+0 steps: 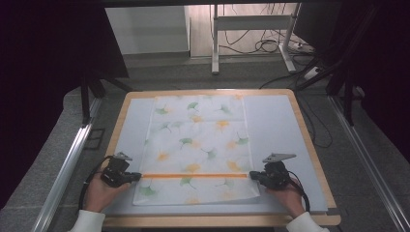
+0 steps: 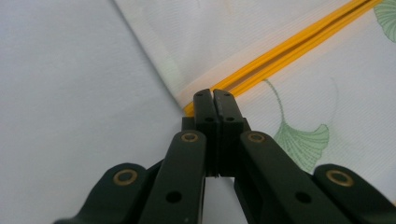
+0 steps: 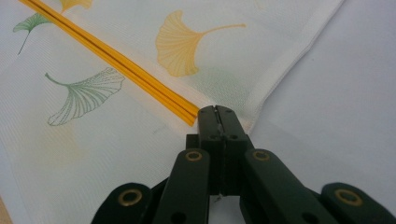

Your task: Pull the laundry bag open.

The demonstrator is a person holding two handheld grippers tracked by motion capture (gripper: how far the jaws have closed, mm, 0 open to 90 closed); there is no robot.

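The leaf-printed cloth is spread on the desk; its orange strip is apparently pinched at both ends by the clenched left gripper and right gripper.

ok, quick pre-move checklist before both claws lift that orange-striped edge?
1. Left claw shut at the left end of the orange strip: ok.
2. Right claw shut at the strip's right end: ok.
3. Cloth actually caught between each pair of jaws: cannot tell.
4. Strip straight between the claws: ok.
5. Leaf-print cloth lying flat, no bunching: ok.
6. Cloth within the mat: ok.
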